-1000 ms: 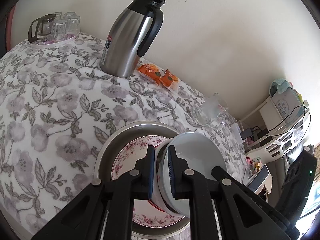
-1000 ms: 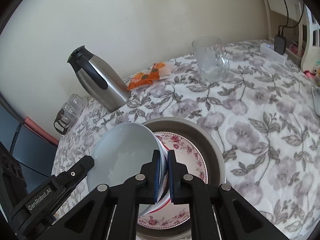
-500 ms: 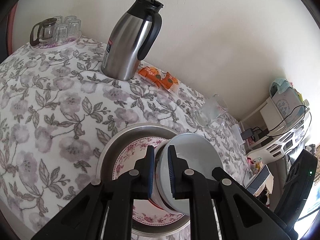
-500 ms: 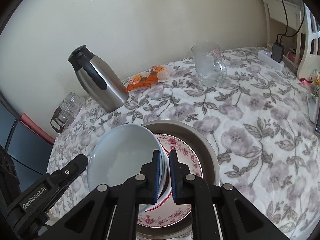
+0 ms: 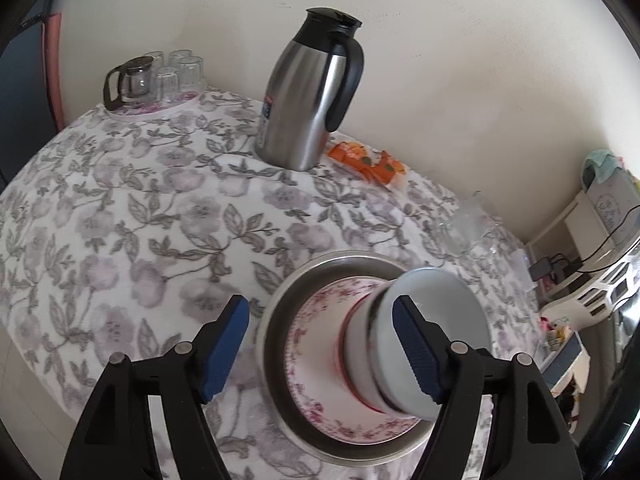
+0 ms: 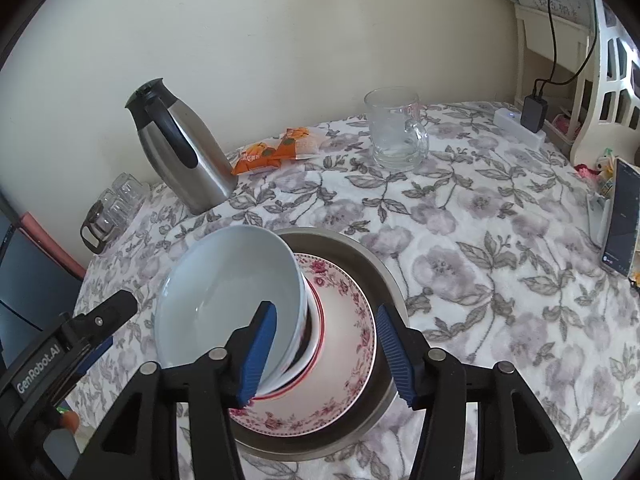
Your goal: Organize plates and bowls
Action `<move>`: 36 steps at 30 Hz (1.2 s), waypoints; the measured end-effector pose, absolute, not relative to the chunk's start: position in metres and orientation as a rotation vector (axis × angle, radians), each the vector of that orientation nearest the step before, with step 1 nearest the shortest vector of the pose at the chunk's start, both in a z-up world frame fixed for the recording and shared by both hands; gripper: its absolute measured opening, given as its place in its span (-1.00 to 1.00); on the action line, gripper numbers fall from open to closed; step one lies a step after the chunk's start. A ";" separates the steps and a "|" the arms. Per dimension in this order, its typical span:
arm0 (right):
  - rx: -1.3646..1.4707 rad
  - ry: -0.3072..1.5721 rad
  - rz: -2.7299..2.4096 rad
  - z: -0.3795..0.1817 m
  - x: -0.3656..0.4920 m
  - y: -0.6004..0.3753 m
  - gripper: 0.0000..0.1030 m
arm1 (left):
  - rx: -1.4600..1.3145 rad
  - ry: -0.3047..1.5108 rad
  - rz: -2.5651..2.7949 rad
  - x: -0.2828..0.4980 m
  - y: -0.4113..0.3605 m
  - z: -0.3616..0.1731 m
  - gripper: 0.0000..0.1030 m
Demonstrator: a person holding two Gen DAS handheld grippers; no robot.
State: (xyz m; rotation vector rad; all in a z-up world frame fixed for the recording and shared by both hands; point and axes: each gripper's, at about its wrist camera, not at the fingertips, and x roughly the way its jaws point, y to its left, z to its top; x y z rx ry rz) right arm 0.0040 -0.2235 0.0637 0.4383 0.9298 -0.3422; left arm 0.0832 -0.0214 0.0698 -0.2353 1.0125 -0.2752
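A light blue bowl [image 5: 440,320] [image 6: 224,288] tops a small stack of bowls, tilted, on a pink floral plate [image 5: 316,344] [image 6: 344,344]. The plate lies inside a round metal pan [image 5: 280,300] [image 6: 360,252] on the flowered tablecloth. My left gripper [image 5: 322,344] is opening, its jaws wide on either side of the bowl stack's left side, with no pad pressing on it. My right gripper [image 6: 326,356] is opening too, straddling the blue bowl's right rim without gripping it. The left gripper's finger [image 6: 96,328] shows beside the bowl in the right wrist view.
A steel thermos jug [image 5: 308,96] [image 6: 184,148] stands at the back by the wall, with orange snack packs [image 5: 368,160] beside it. A glass mug [image 6: 394,132] stands back right, a tray of glasses [image 5: 160,76] back left. A phone [image 6: 620,220] leans at the right edge.
Both grippers were shut on the blue bowl's rim, one on each side. Both have spread their jaws and let go. The bowl stays on the stack.
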 end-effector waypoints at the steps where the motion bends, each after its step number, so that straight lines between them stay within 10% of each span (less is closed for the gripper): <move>1: 0.436 0.931 -0.342 0.064 0.003 -0.222 0.19 | -0.230 1.015 -0.269 0.083 -0.020 0.069 0.48; 19: 0.395 0.954 -0.348 0.062 -0.004 -0.208 1.00 | -0.193 1.036 -0.141 0.079 0.011 0.054 0.89; 36: 0.344 0.945 -0.369 0.067 -0.011 -0.208 1.00 | -0.166 1.018 -0.146 0.074 0.009 0.062 0.89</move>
